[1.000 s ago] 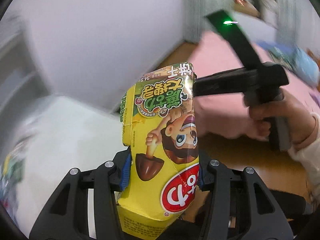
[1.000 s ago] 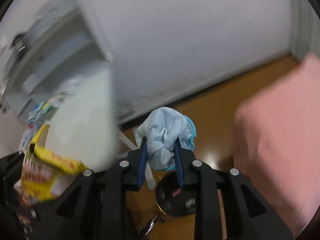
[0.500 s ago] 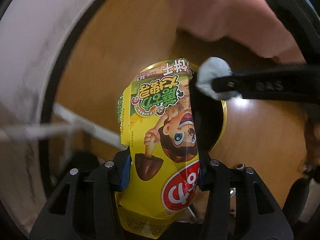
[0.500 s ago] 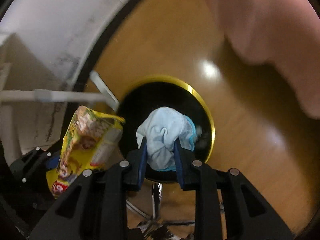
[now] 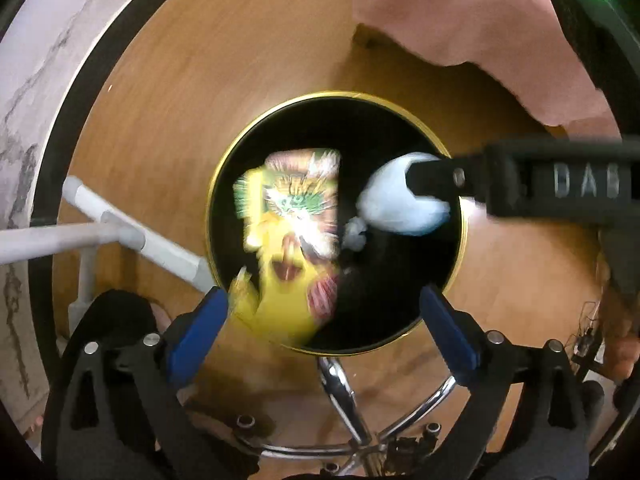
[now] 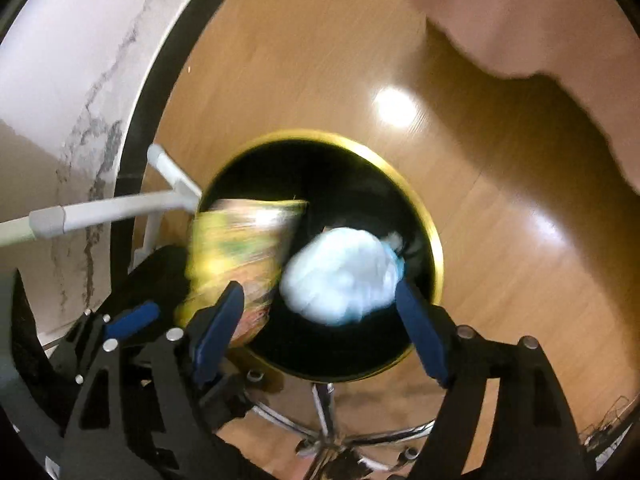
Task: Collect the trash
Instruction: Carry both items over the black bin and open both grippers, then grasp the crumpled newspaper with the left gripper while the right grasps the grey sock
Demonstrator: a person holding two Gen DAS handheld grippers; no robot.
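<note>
A glossy wooden floor [image 5: 280,60] lies beneath you, with a pale wall and dark skirting off to the far side and a fold of pink cloth [image 5: 460,20] hanging in from above. Directly below both claws sits the round black bin [image 5: 456,240], its mouth ringed in thin gold metal, with chrome legs showing under your wrists and white plastic tubing [image 5: 132,236] butting up against the rim on the left claw's outer side. Your left claw [image 5: 324,316] is opening, its blue pads spread wide with nothing pressed between them; the yellow snack wrapper [image 5: 288,240] is blurred just ahead of its fingers, over the bin's dark mouth, apparently dropping. Your right claw [image 6: 320,312] is opening too, and the crumpled pale blue tissue wad [image 6: 340,276] sits between and just ahead of its pads, soft and rounded, no longer visibly pinched, also over the bin. Judging by this, both pieces are being let go into the bin, so this pair looks all but collected; whether more trash remains elsewhere cannot be told from here. The wrapper is thin, crinkly printed foil that catches air and may flutter toward the rim near your left claw; the wad is light and should fall straight.
</note>
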